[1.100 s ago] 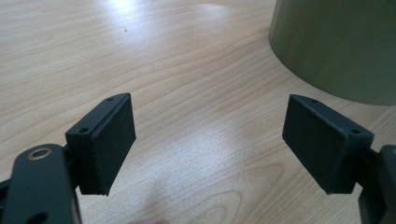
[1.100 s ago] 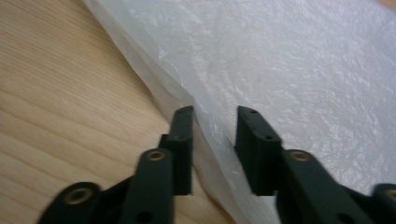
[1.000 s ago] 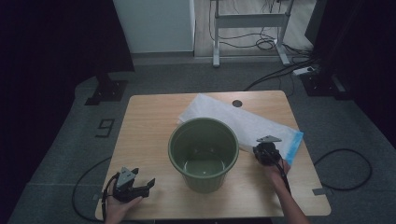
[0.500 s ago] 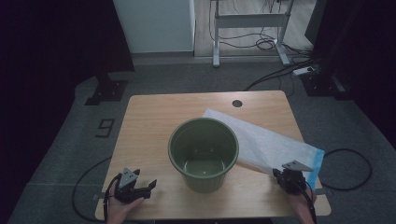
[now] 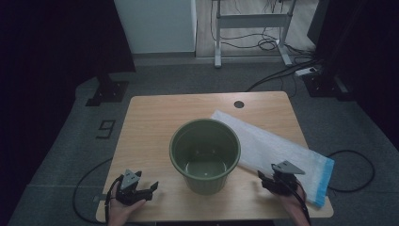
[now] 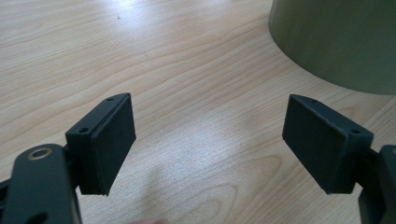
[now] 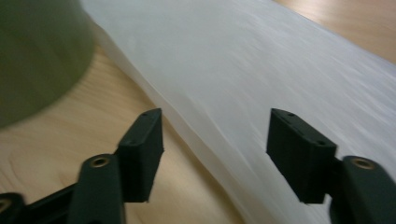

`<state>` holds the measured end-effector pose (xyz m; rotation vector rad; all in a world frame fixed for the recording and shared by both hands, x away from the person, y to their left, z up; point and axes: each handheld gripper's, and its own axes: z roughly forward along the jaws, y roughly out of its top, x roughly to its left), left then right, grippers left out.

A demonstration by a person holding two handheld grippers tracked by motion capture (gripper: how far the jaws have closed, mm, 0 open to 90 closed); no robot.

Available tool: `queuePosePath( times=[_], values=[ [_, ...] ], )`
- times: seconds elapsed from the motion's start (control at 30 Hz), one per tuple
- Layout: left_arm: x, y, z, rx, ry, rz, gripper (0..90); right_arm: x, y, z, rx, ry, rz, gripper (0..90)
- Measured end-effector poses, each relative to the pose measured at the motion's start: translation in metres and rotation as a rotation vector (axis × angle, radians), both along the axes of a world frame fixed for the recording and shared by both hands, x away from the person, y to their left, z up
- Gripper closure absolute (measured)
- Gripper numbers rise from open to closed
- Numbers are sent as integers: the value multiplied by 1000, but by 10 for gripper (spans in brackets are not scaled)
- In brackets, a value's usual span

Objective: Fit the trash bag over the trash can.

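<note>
Plastic bag (image 5: 277, 150), white with a blue end, lies flat on our wooden table (image 5: 150, 127), slanting from behind the green bucket (image 5: 205, 155) out to the table's right edge, its blue end reaching that edge. Nearest us, at the front edge, our left gripper (image 5: 141, 192) rests well left of the bucket, jaws spread wide over bare wood and holding nothing. Our right gripper (image 5: 273, 181) sits just right of the bucket, at the bag's near border; its jaws are likewise spread, and in the right gripper view (image 7: 210, 135) the bag's edge runs between them without being pinched. The bucket stands upright near the table's middle, empty. Left of the bucket the wood is open right to the edge. Beyond the bucket, a round cable hole (image 5: 239, 104) marks the far side. Past the table lie grey floor, a white cabinet (image 5: 155, 26), a metal stand (image 5: 249, 28) and loose cables (image 5: 282, 77).
</note>
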<state>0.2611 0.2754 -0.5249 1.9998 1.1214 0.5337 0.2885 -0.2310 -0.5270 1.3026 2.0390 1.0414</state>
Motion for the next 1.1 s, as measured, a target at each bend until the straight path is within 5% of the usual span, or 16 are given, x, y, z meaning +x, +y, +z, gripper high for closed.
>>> queuePosePath(
  times=[0.27, 0.6, 0.73, 1.1],
  values=[
    [0, 5, 0, -13, -3, 6, 168, 44, 43, -11, -28, 48, 55, 263],
    [0, 6, 1, -21, -7, -4, 164, 60, 65, -20, -84, 86, 24, 274],
    [-1, 7, 1, -28, -15, -7, 162, 62, 63, -23, -60, 101, 11, 301],
    [-1, 3, 0, -14, -12, -25, 161, 65, 54, -22, -36, 90, -4, 790]
  ],
)
